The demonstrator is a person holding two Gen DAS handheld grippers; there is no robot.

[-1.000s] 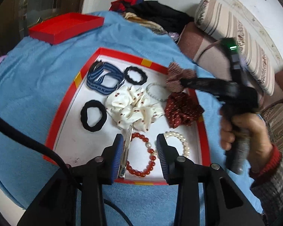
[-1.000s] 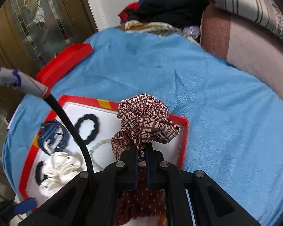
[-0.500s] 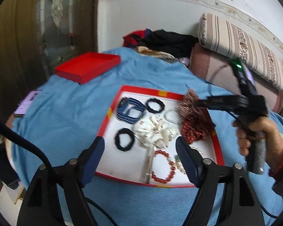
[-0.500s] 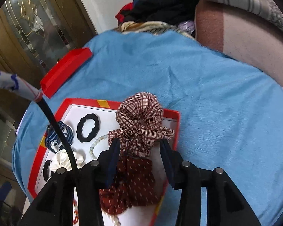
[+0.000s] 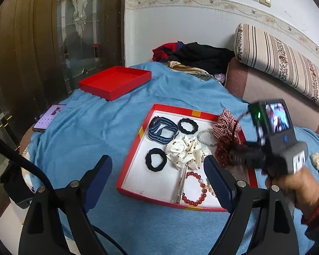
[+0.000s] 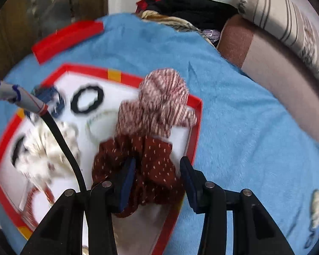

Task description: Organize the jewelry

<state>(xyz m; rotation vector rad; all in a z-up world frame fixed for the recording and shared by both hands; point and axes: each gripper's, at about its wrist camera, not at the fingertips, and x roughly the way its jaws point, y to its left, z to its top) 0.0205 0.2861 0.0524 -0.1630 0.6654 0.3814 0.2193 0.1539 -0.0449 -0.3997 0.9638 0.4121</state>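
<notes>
Left wrist view: blue blanket (image 5: 95,131) carries the red tray (image 5: 129,163) of jewelry; checked scrunchie (image 5: 225,125) lies on its far right rim. Left gripper (image 5: 157,174) is opening wide, empty. Right gripper (image 6: 157,176) closes slightly, straddling the dotted scrunchie (image 6: 153,165) without pressing it.

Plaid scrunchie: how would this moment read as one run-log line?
plaid scrunchie: lying in red tray | right hand-held gripper: closing, over dark red scrunchie | left hand-held gripper: opening, empty
</notes>
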